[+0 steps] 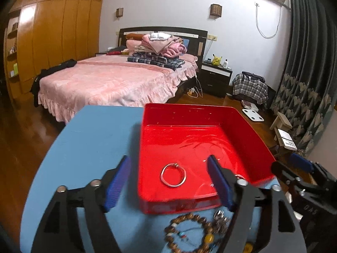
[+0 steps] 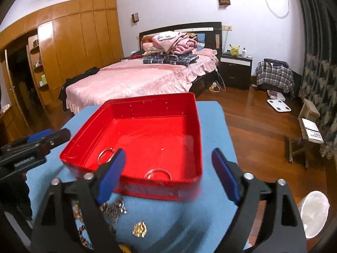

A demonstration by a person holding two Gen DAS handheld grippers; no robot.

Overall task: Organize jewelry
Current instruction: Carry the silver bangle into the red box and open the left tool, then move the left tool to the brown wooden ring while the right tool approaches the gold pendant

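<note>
Risk: both my spread, empty grippers, left gripper (image 1: 168, 181) and right gripper (image 2: 168, 175), could snag the tangled chains (image 2: 114, 208) at lower left, or nudge the red tray (image 2: 195, 126).

A glossy red tray (image 1: 145, 147) is seen on a pale blue table (image 1: 90, 147). Both grippers, left gripper (image 1: 168, 186) & right gripper (image 2: 168, 176), are fitted w/ dark blue pads on black frames. A silver bangle (image 1: 173, 175) is shown in the tray; brown wooden beads w/ one amber bead (image 1: 189, 232) are seen near. Far off, a pink bedspread (image 1: 105, 82), blue-white plaid clothes (image 1: 155, 60) & an orange-brown wardrobe (image 1: 63, 27) are seen.
</note>
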